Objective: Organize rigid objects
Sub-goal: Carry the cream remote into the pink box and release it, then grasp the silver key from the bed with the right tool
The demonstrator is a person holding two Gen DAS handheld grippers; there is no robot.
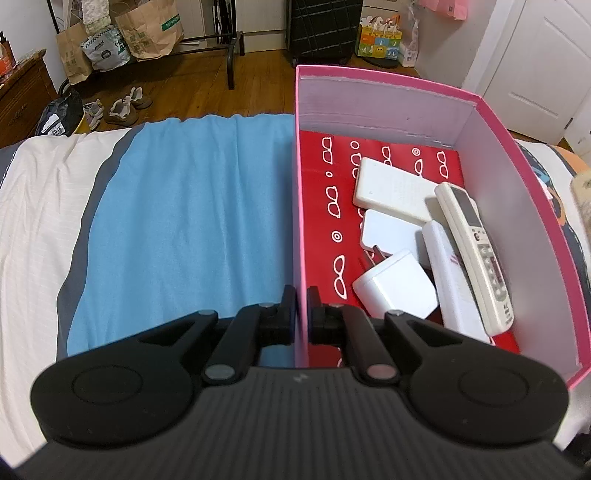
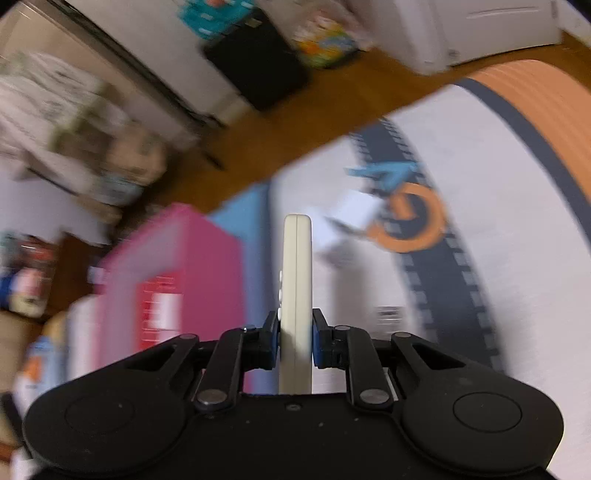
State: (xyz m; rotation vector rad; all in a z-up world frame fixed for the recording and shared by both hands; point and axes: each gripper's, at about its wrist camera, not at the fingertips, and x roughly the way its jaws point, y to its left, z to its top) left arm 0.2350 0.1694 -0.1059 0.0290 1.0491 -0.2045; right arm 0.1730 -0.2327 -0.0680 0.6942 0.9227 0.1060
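Observation:
A pink box [image 1: 517, 177] with a red patterned floor stands on the bed. It holds a white remote control [image 1: 476, 254], a white plug adapter [image 1: 395, 286] and other white chargers [image 1: 391, 188]. My left gripper [image 1: 302, 314] is shut on the box's near left wall. My right gripper [image 2: 294, 336] is shut on a cream remote [image 2: 296, 280], held edge-on above the bed to the right of the pink box [image 2: 177, 266]. A white charger [image 2: 351, 218] lies on the bedspread beyond it, blurred.
A blue cloth [image 1: 192, 221] covers the bed left of the box. Past the bed's edge are a wooden floor, shoes [image 1: 125, 105], paper bags [image 1: 147, 33] and a black suitcase [image 1: 325, 29]. A white door [image 1: 539, 62] stands at the right.

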